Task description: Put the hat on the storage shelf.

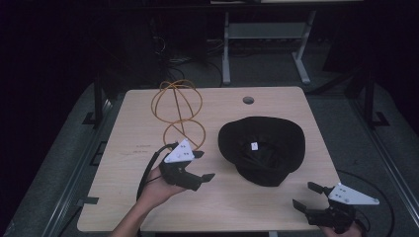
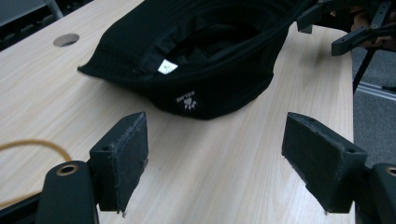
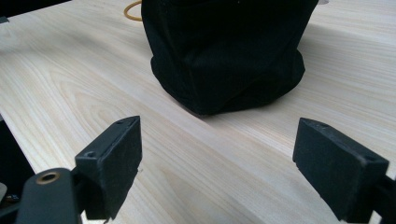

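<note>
Both pairs of jaws stand wide apart and hold nothing. On the left gripper, held up from the table in the person's left hand, the two black pads frame a stretch of bare wood, and the black hat lies ahead of them, just beyond the gap and a little toward its middle. In the left gripper view the hat lies upside down with its opening facing up, a small white label sewn inside and a small white logo on the outer wall facing the jaws; bare wood separates it from both pads, so nothing touches.

On the right gripper, near the table's front right corner, the jaws are spread just as far. In the right gripper view the hat sits ahead of the gap, slightly left of centre, its rounded crown resting on the wood and clear of both pads.

Seen from the high view, the hat lies on the right half of the table, between the two grippers and farther from the person than either. An orange wire stand rises just behind the left gripper, to the left of the hat and apart from it.
</note>
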